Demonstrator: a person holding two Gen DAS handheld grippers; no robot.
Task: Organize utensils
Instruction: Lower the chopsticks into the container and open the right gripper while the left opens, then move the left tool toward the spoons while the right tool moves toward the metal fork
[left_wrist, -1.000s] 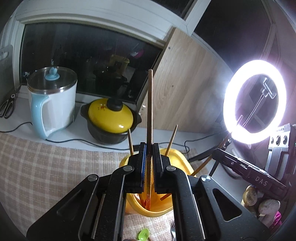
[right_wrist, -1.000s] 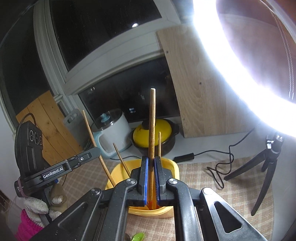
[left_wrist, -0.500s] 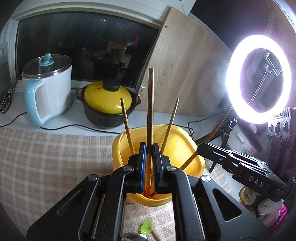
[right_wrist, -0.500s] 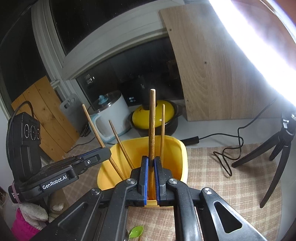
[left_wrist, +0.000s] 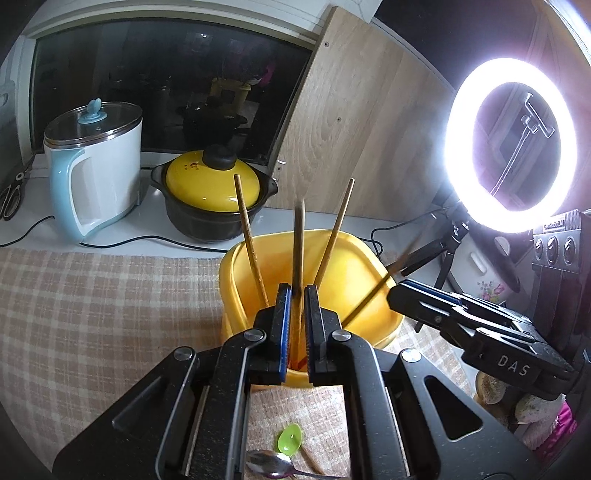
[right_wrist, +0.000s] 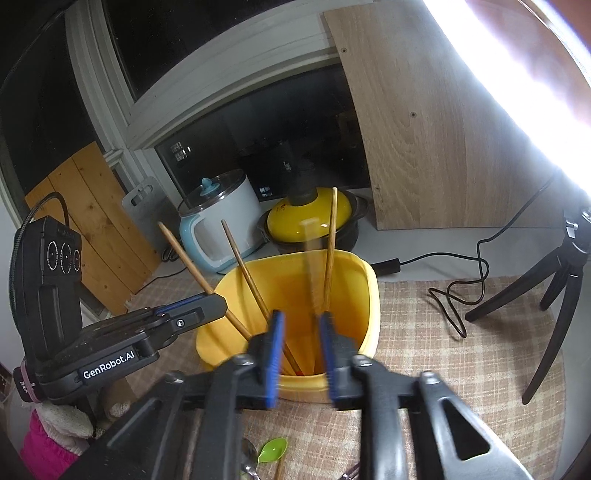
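Right gripper (right_wrist: 298, 350): jaws apart, its blurred chopstick (right_wrist: 308, 254) dropping into the yellow holder (right_wrist: 371, 295). Left gripper (left_wrist: 298, 328): jaws slightly parted around a chopstick (left_wrist: 298, 240) above the holder (left_wrist: 229, 273). Withdraw both vertically, avoiding standing sticks.

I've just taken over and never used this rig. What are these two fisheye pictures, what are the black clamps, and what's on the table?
No robot arm: a person carries a two-finger gripper in each hand, with a camera looking along its fingers. One picture is from the left gripper, the other from the right gripper. Both hang over a yellow container of wooden chopsticks on a checked cloth. A centre chopstick stands between the left pads; whether it is clamped is unclear. The right jaws are open, a blurred chopstick between them. A green spoon and a metal spoon lie on the cloth nearer the cameras.
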